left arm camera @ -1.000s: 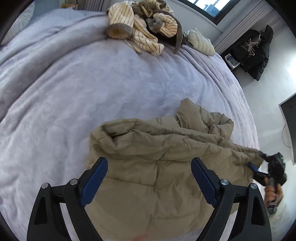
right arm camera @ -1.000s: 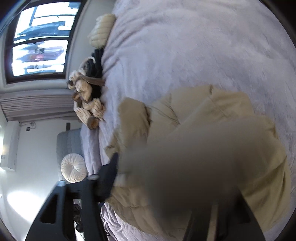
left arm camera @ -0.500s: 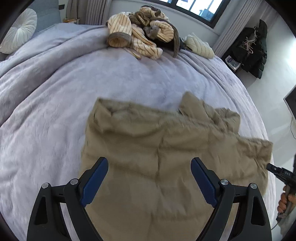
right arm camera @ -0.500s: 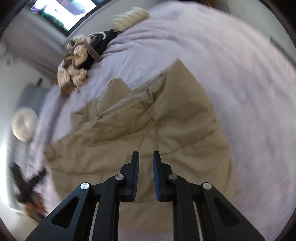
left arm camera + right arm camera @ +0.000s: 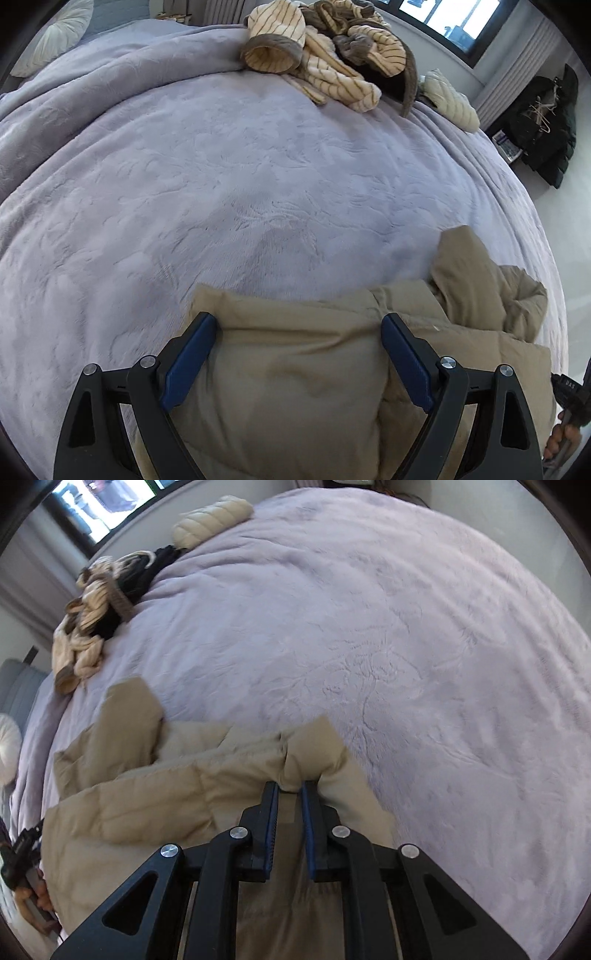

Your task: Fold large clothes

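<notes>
A tan padded jacket [image 5: 295, 387] lies spread on the lilac bed cover [image 5: 258, 184], with a loose sleeve [image 5: 465, 266] sticking up at its far right. My left gripper [image 5: 299, 319] hovers wide open over the jacket's far left corner, with nothing pinched. In the right wrist view the jacket [image 5: 147, 805] fills the lower left. My right gripper [image 5: 290, 788] is closing its jaws on a raised fold at the jacket's far right corner, and the fabric sits between the pads. The right gripper [image 5: 569, 398] also shows at the edge of the left view.
A heap of cream striped and brown clothes [image 5: 325, 48] lies at the far side of the bed, with a cream quilted garment [image 5: 450, 99] beside it. Dark coats [image 5: 543, 125] hang by the wall on the right. A round white cushion [image 5: 55, 33] sits at the far left.
The left gripper dropped lower, toward the jacket's far edge, and stays wide open. The right gripper swung round to the jacket's right corner and its jaws came together on a fold there.
</notes>
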Tool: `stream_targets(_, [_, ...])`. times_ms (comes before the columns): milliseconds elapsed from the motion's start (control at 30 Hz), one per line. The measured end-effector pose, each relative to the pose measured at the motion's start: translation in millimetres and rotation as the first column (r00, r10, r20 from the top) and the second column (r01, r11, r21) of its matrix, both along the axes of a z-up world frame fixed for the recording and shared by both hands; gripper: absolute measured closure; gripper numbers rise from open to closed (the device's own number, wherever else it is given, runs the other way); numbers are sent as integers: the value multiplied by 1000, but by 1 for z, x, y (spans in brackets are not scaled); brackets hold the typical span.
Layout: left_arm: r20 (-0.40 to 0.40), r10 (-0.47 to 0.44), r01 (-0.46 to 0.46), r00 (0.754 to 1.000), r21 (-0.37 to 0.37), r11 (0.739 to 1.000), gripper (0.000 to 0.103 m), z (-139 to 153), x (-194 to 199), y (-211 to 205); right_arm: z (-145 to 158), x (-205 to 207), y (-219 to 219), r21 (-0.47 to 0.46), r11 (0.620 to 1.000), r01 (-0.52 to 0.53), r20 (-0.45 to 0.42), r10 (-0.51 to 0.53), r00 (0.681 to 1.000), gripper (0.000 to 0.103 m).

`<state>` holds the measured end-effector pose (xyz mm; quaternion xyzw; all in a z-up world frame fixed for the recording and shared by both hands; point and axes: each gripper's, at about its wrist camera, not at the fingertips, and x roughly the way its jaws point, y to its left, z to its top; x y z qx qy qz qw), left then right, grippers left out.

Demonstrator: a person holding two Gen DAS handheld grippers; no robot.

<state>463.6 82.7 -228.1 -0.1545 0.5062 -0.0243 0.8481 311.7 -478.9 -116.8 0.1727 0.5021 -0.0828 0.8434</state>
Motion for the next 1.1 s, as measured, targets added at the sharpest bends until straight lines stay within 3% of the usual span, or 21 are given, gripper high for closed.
stream_targets(300, [-40, 59, -59, 997, 21, 998, 11, -22, 25, 1, -23, 14, -10, 49, 997, 65, 7, -66, 998, 95])
stream_targets(467, [-66, 164, -164, 984, 13, 986, 11, -4, 26, 30, -8, 14, -10, 55, 995, 89, -5, -89, 996, 90])
stream_targets(567, [-59, 159, -157, 986, 25, 987, 11, 14, 15, 44, 9, 7, -5, 39, 996, 80, 2, -80, 997, 87])
stream_targets(633, [-46, 136, -134, 990, 41, 990, 11, 28, 2, 49, 19, -2, 0, 45, 997, 67, 16, -68, 998, 77])
stream_targets(667, [-43, 122, -120, 992, 44, 992, 11, 34, -6, 50, 24, -7, 2, 55, 996, 63, 23, -65, 998, 65])
stream_targets(733, [-42, 88, -86, 995, 51, 995, 11, 46, -26, 49, 35, -23, 8, 70, 996, 53, 46, -56, 997, 51])
stream_targets(867, [-49, 51, -48, 998, 66, 997, 11, 58, -72, 46, 53, -54, 19, 108, 994, 31, 71, -39, 997, 50])
stream_targets(933, [-53, 47, -44, 997, 62, 997, 6, 59, -93, 45, 60, -75, 24, 150, 988, 23, 82, -36, 996, 43])
stream_targets(967, [-59, 48, -45, 997, 56, 997, 0, 59, -103, 44, 62, -81, 25, 162, 987, 23, 84, -37, 996, 40])
stream_targets(1100, [-82, 43, -43, 996, 1, 999, 0, 54, -141, 42, 63, -121, 35, 234, 972, 34, 76, -53, 996, 37])
